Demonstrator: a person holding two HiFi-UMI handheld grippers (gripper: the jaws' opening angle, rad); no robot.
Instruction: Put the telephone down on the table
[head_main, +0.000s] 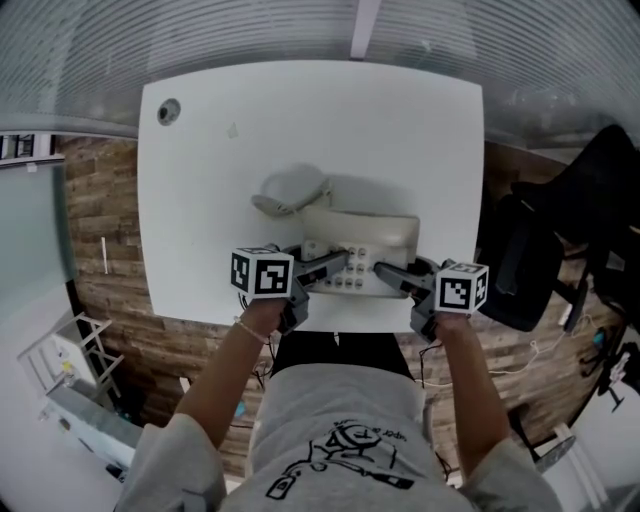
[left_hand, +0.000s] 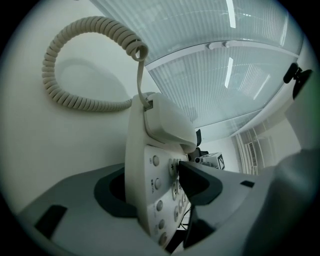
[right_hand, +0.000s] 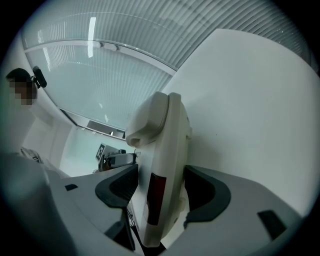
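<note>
A beige desk telephone (head_main: 362, 240) lies at the near edge of the white table (head_main: 310, 110), its handset (left_hand: 167, 122) on the cradle. The coiled cord (head_main: 290, 190) lies looped on the table behind it. My left gripper (head_main: 322, 268) is shut on the phone's left end, one pad on the keypad (left_hand: 156, 185) and the other under the base. My right gripper (head_main: 388, 272) is shut on the right end, with the telephone (right_hand: 170, 150) upright between its pads. I cannot tell whether the base touches the table.
A round cable hole (head_main: 168, 110) sits in the table's far left corner. A black office chair (head_main: 560, 230) stands right of the table. Wooden floor (head_main: 100, 220) and a white rack (head_main: 60, 370) lie to the left, and a ribbed glass wall (head_main: 300, 30) runs behind.
</note>
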